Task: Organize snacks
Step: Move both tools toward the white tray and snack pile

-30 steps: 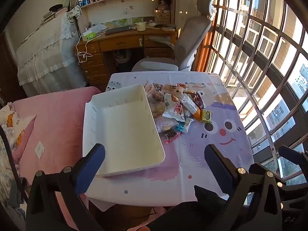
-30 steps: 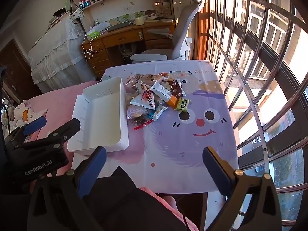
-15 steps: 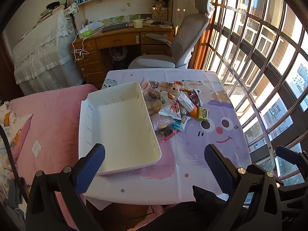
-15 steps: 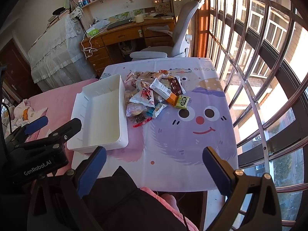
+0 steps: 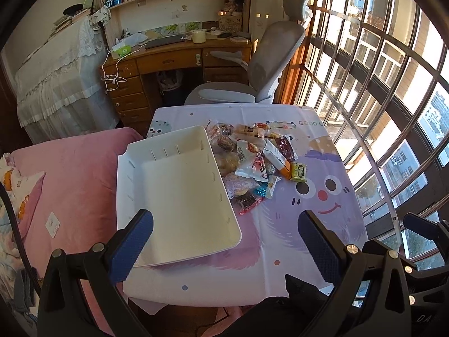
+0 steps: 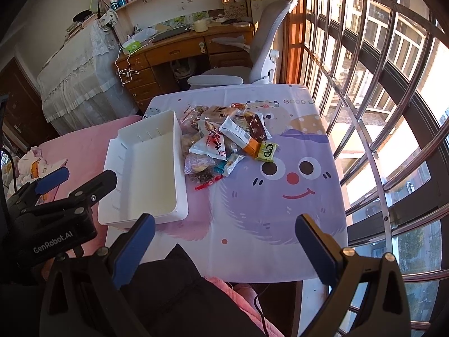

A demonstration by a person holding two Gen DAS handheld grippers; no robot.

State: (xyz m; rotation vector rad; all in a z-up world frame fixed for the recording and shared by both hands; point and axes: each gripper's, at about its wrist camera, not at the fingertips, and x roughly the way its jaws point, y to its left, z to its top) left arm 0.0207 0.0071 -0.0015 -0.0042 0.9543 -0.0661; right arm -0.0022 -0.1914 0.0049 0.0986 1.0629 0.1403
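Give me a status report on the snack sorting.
Left gripper open, empty. Right gripper open, empty. Snacks piled beside the tray, none inside. Nothing in the way.

Snack pile (image 5: 252,163) right of tray (image 5: 179,196) (touching).

tray (image 5: 179,196): plain white
tablecloth (image 6: 280,219): white, lilac cartoon face, red nose, scattered dots
snacks (image 6: 224,143): mixed wrappers, white, orange, dark red, one yellow-green
finger pads (image 5: 132,250): blue, on black frames
bedding (image 5: 70,174): pink
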